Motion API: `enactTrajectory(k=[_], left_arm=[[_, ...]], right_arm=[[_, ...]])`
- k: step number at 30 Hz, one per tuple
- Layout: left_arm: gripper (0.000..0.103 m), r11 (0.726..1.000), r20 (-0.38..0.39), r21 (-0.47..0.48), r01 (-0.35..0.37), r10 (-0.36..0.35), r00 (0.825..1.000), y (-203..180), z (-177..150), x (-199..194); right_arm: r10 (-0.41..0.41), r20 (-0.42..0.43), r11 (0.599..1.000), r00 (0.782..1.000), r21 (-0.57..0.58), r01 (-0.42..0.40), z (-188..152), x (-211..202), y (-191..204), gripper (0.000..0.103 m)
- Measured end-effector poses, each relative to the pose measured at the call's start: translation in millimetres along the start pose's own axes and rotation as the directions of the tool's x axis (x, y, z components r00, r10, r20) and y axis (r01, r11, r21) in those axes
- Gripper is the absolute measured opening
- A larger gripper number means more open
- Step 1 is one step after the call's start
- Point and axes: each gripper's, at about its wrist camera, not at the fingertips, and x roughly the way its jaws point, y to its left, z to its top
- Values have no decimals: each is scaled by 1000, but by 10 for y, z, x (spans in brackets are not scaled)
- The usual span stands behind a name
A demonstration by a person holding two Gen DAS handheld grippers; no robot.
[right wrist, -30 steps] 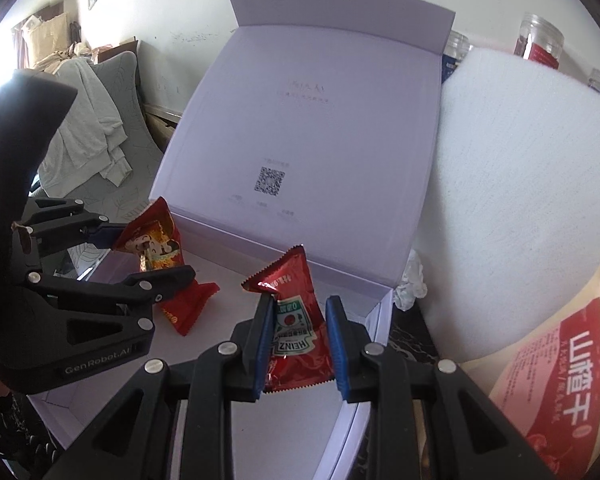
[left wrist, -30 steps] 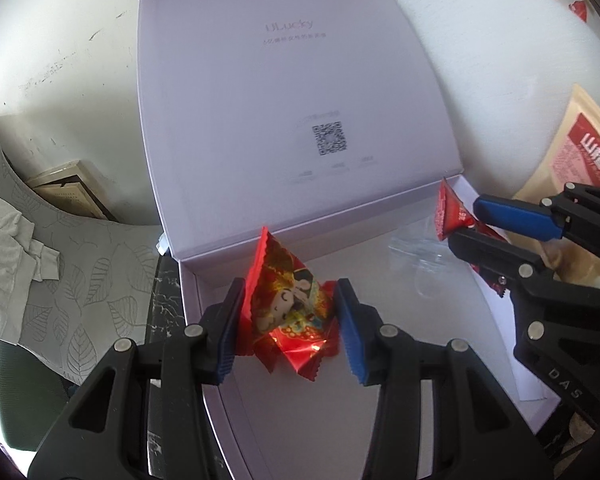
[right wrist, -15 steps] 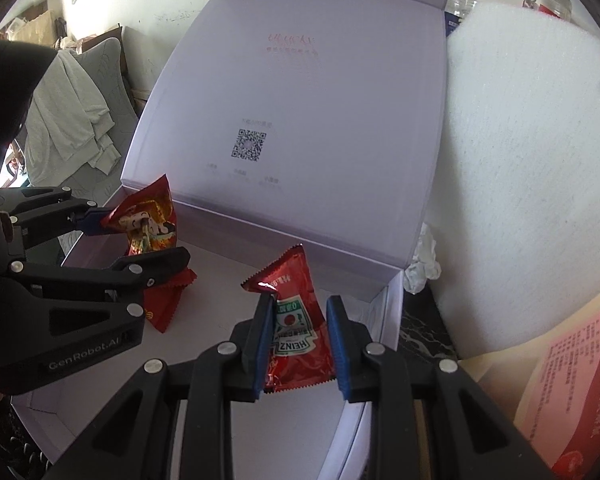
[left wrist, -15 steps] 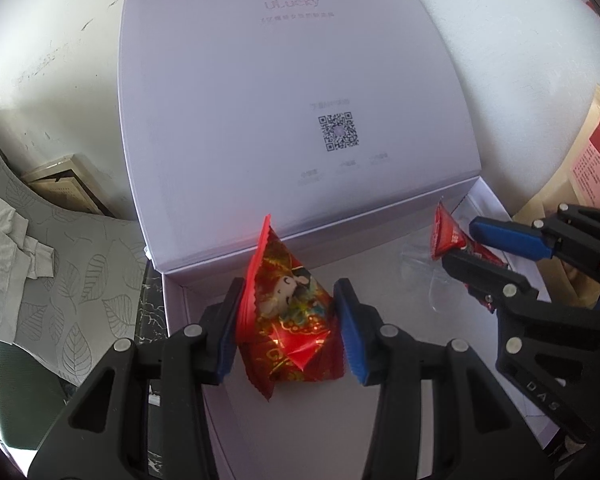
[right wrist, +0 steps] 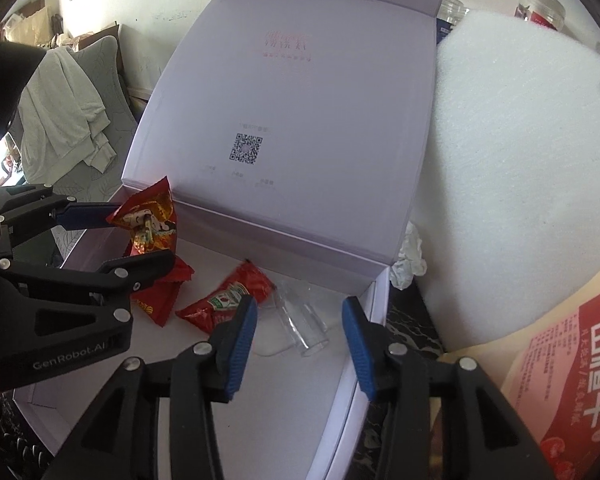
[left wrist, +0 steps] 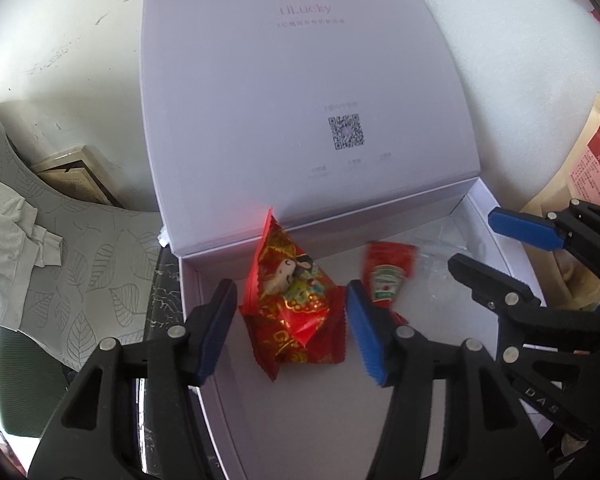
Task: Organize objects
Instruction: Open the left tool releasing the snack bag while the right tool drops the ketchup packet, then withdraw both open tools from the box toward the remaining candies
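Inside the pale lilac cardboard box [right wrist: 364, 312], whose hinged lid stands upright behind it, two red packets now lie on the floor of the tray. The left gripper [left wrist: 288, 320] has its jaws apart on either side of the red foil snack packet with a cartoon figure [left wrist: 292, 300], which appears to rest on the box floor rather than being squeezed. The right gripper [right wrist: 298, 344] also has its jaws spread wide and empty, with the small red ketchup sachet [right wrist: 228, 296] lying just ahead of its left jaw, beside a clear plastic piece [right wrist: 304, 324]. Both packets look delivered; a large kraft-and-red snack pouch [right wrist: 560, 360] outside the box, at the right, may be left to sort.
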Motion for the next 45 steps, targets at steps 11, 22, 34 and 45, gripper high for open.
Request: enactTrajectory(k=[11, 22, 34, 45], left_arm=[[62, 1000, 56, -21, -1, 2, 998, 87, -3, -370], [75, 998, 132, -46, -29, 35, 991, 92, -54, -953], [78, 996, 194, -74, -40, 54, 979, 58, -221, -1484], [80, 993, 227, -101, -64, 86, 970, 20, -506, -1898]], right_arm=[[-16, 47, 1000, 999, -2, 16, 53, -330, 27, 44], [-36, 132, 999, 991, -29, 40, -27, -947, 2, 49], [-50, 184, 997, 982, -43, 59, -70, -1422, 162, 54], [-50, 241, 996, 969, -56, 66, -274, -1891, 297, 54]])
